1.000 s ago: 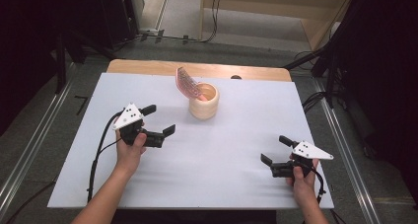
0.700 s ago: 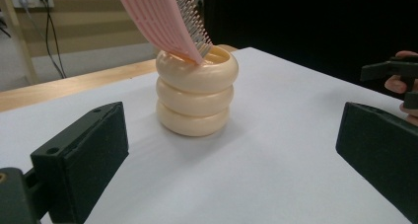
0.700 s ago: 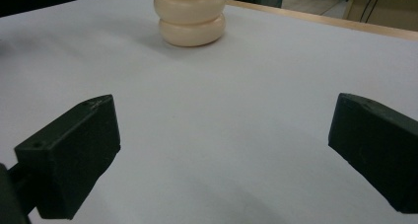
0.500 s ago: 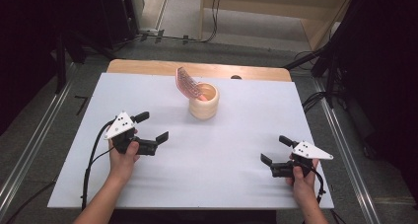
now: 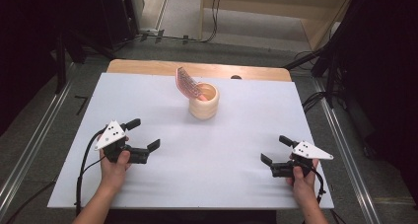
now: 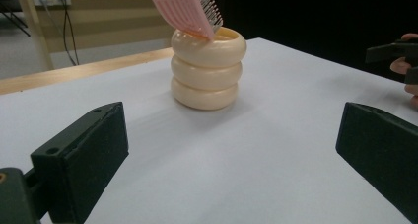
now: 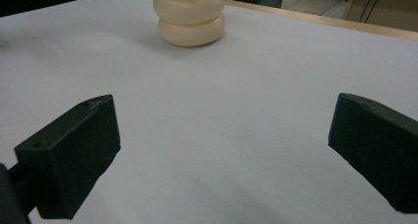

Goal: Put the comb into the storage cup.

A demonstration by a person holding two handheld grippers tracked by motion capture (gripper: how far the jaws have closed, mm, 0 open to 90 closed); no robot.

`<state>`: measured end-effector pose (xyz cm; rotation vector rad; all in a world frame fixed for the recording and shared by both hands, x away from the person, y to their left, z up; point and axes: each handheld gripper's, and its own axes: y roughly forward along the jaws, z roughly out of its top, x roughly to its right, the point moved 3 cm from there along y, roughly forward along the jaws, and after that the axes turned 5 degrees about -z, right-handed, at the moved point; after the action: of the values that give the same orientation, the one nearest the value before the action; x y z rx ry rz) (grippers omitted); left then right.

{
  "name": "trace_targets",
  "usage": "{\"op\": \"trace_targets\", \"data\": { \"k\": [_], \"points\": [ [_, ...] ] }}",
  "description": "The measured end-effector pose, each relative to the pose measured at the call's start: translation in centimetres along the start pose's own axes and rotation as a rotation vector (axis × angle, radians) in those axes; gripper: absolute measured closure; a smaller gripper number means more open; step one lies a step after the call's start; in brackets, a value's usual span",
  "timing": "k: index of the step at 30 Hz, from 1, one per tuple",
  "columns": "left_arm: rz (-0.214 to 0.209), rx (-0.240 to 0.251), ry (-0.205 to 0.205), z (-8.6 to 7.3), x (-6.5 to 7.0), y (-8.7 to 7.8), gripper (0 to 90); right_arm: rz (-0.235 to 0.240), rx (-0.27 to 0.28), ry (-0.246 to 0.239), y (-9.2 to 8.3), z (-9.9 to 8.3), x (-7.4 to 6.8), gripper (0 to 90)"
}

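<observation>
The left claw [image 5: 140, 136] hovers low over the white worktop [image 5: 236, 184] in the lower left of the high view, its jaws spread wide and holding nothing. The right claw [image 5: 274, 150] sits in the lower right of the same view, jaws likewise wide apart and empty, gripped by a hand [image 5: 301, 178] at the near edge. Both point inward, toward the middle of the worktop.

Above centre in the high view stands a cream ribbed cup [image 5: 204, 101], shaped like three stacked rings, upright and well apart from both claws. A pink hairbrush [image 5: 187, 82] rests in it, its lower end inside the cup and its bristled head leaning out over the rim toward the upper left. In the left gripper view the cup [image 6: 208, 68] fills the upper centre, with the hairbrush [image 6: 187, 9] slanting up out of the frame; the right gripper view catches the cup [image 7: 189, 17] at its top edge.

Judging by how things lie, the brush looks to be already placed in the cup, and with neither claw touching anything, the work appears to be at or near its end. If anything remains, it would be no more than resting the claws.
</observation>
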<state>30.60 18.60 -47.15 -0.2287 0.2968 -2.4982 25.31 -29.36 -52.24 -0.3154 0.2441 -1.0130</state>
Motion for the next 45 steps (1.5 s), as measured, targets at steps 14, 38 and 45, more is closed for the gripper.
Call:
{"op": "trace_targets", "data": {
  "k": [14,38,45],
  "points": [
    [0.038,-0.008,-0.012,-1.3,-0.7,-2.3,0.0,0.001,0.001,0.003,0.0,0.0,0.0,0.0],
    [0.095,-0.04,-0.013,-3.3,-1.9,-5.8,0.0,-0.005,0.002,0.003,0.0,0.0,0.0,0.0],
    [0.108,-0.046,-0.013,-3.6,-2.2,-6.6,0.0,-0.006,0.003,0.003,0.0,0.0,0.0,0.0]
  ]
}}
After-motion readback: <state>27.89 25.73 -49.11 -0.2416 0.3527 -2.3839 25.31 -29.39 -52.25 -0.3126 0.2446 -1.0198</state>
